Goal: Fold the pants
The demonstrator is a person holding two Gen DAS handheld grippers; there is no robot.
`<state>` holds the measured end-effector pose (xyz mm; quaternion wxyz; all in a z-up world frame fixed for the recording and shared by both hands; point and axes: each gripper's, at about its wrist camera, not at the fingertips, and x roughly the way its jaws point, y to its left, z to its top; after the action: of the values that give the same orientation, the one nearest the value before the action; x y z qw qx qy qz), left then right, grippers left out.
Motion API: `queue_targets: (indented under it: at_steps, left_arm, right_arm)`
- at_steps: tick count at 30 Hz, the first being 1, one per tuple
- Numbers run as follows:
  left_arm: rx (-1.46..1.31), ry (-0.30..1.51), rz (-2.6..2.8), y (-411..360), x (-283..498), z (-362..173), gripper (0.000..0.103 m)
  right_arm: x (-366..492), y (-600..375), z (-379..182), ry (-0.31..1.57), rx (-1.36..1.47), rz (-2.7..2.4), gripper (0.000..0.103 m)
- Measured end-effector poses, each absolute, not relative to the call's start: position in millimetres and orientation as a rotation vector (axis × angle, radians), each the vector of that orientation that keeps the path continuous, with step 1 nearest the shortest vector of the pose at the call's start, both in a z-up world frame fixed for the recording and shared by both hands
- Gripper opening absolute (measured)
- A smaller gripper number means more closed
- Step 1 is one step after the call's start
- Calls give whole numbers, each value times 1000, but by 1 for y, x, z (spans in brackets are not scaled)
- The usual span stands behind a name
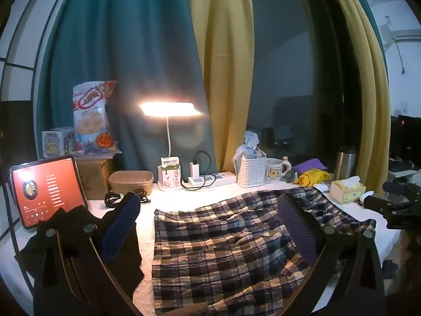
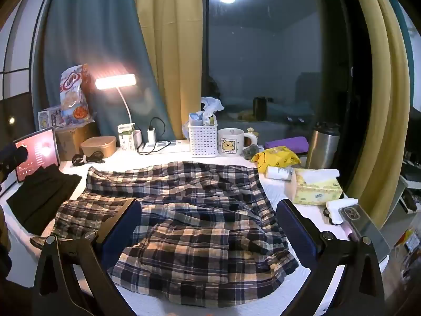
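Plaid pants (image 2: pixel 189 218) rumpled on the white table (image 2: pixel 273 192), under both wide-open, empty grippers: left gripper (image 1: pixel 210 218), right gripper (image 2: pixel 208 226).

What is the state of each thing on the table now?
plaid pants: spread out, wrinkled, not folded
desk lamp: on
tablet: screen lit
black cloth: lying flat
left gripper: open, empty
right gripper: open, empty

Tissue box (image 2: pixel 317 188) & phone (image 2: pixel 364 226) crowd right edge.
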<state>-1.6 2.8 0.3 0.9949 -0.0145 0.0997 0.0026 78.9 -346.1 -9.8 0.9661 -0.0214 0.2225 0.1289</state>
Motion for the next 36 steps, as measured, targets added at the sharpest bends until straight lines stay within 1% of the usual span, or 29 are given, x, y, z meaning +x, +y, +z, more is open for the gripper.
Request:
queue_targets:
  at_steps: [5,11,36]
  left_arm:
    - [-18,229,-1,0,3,0,103]
    - [-37,204,23,4,-1,4,103]
    - [-65,210,8,8,-4,2,103]
  right_arm:
    - [79,-344,-10,445,-46,262,103]
    - [79,-343,-10,448,-51,259,103]
    - [78,-343,-10,451,-56,260,103]
